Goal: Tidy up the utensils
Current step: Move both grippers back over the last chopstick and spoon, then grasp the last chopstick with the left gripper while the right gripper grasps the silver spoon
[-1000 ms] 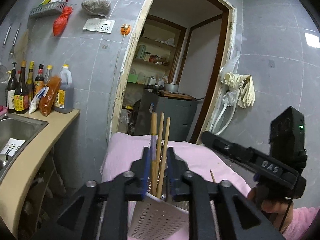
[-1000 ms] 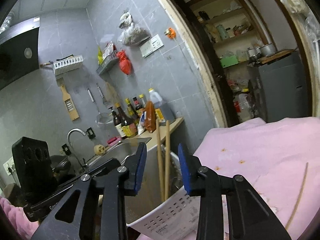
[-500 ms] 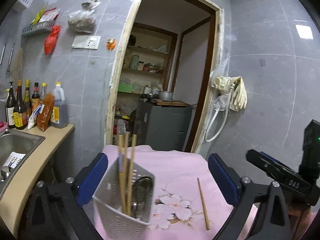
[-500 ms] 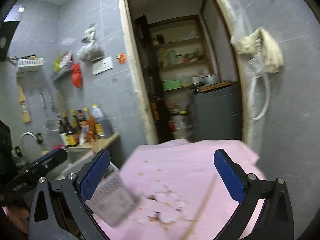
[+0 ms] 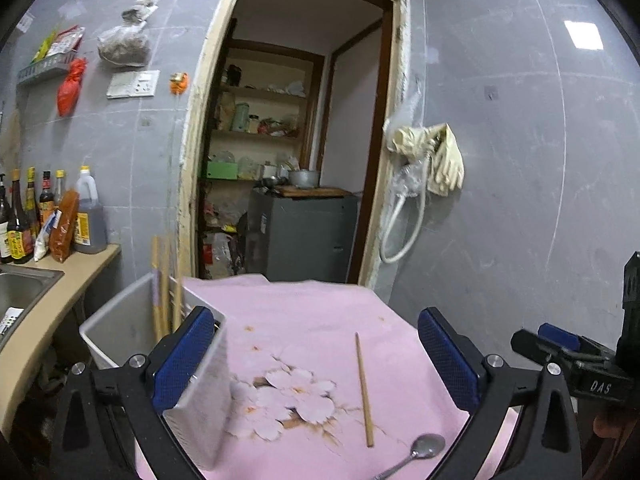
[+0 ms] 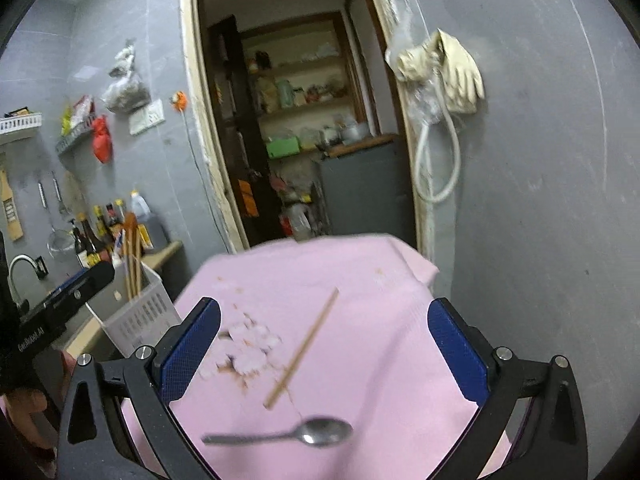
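The left gripper [image 5: 316,360] is released, its blue-padded jaws spread wide and holding nothing. The right gripper [image 6: 324,350] is likewise released, jaws fully apart and empty. Both hover above a table covered by a pink cloth [image 5: 304,320] printed with a floral motif. In the left wrist view, a white perforated utensil basket [image 5: 120,320] stands at the table's edge at 9 o'clock from the gripper centre; its near wall is just behind the left blue pad [image 5: 182,360], and whether the two touch cannot be told. Several wooden chopsticks [image 5: 164,284] stand upright in the basket. A single loose chopstick [image 5: 363,388] lies flat on the cloth at 3 o'clock from the floral motif, between the jaws in this view. A metal spoon [image 5: 424,450] lies at 5 o'clock from the loose chopstick, near its lower end but apart from it. In the right wrist view, the same loose chopstick [image 6: 304,346] runs diagonally between the jaws, and the spoon [image 6: 312,432] lies crosswise at 6 o'clock from it, bowl to the right. The basket [image 6: 140,316] appears at 9 o'clock there, beside the counter carrying sauce bottles [image 6: 96,236].
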The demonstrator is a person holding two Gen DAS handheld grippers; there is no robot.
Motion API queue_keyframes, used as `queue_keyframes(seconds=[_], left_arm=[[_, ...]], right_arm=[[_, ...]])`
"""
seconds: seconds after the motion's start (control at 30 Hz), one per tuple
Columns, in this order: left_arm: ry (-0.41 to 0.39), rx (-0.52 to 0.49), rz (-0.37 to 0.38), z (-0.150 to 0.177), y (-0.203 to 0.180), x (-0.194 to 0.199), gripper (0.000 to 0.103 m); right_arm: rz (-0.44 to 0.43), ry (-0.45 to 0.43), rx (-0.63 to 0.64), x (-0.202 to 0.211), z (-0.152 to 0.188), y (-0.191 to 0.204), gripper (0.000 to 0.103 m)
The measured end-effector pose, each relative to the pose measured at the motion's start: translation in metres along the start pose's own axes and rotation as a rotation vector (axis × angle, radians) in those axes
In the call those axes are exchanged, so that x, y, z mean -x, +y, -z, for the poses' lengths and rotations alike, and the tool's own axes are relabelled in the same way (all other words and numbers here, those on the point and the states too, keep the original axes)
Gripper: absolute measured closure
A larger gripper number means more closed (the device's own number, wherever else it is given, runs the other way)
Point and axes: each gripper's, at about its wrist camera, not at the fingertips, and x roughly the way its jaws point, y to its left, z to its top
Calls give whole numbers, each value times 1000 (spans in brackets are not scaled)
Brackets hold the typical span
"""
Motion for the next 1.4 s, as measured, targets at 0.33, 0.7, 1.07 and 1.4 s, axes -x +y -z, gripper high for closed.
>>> queue_keyframes(seconds=[0.33, 0.7, 1.07, 1.4], left_arm=[[142, -7, 34, 32, -20, -29, 0], [340, 15, 75, 75, -27, -70, 25], [488, 52, 130, 105, -29, -104, 62], [529, 82, 159, 111, -27, -114, 67]], right_arm=[[-9, 162, -26, -22, 51, -32, 1], [-43, 319, -19, -55, 92, -40, 2], [-35, 401, 135, -78, 106, -24, 3], [2, 534, 278, -99, 115, -12, 3]])
